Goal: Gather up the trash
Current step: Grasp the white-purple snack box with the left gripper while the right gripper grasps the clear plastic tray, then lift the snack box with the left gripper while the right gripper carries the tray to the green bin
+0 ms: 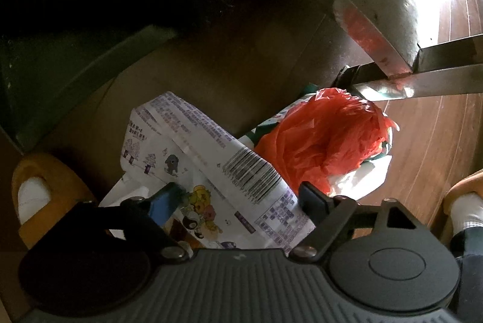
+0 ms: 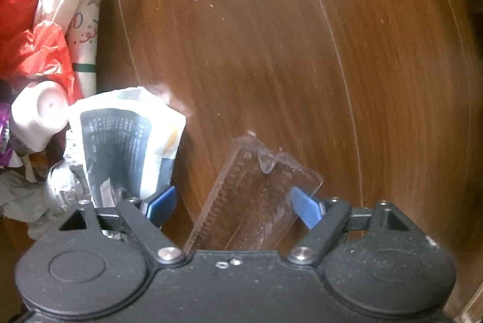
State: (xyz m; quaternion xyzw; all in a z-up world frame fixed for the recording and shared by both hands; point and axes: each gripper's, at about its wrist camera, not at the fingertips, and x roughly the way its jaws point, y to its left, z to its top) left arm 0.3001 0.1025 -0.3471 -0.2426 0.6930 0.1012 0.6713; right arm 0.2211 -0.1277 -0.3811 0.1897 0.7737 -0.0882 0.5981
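In the left wrist view, my left gripper (image 1: 238,199) has its jaws wide apart around a white printed wrapper (image 1: 211,160) with a barcode and cartoon figures; I cannot see whether the pads press on it. A crumpled red plastic bag (image 1: 326,133) lies on a white bag with green print (image 1: 362,178) just beyond. In the right wrist view, my right gripper (image 2: 232,205) is open, and a clear plastic wrapper (image 2: 256,196) lies between its fingers on the wooden floor (image 2: 271,51). A white and grey packet (image 2: 126,142) stands left of the left finger.
A trash pile at the left of the right wrist view holds the red bag (image 2: 27,21), a white bottle cap (image 2: 42,112) and crumpled foil (image 2: 63,181). A metal furniture leg (image 1: 422,78) crosses the floor. My feet in yellow slippers (image 1: 39,193) stand at both sides.
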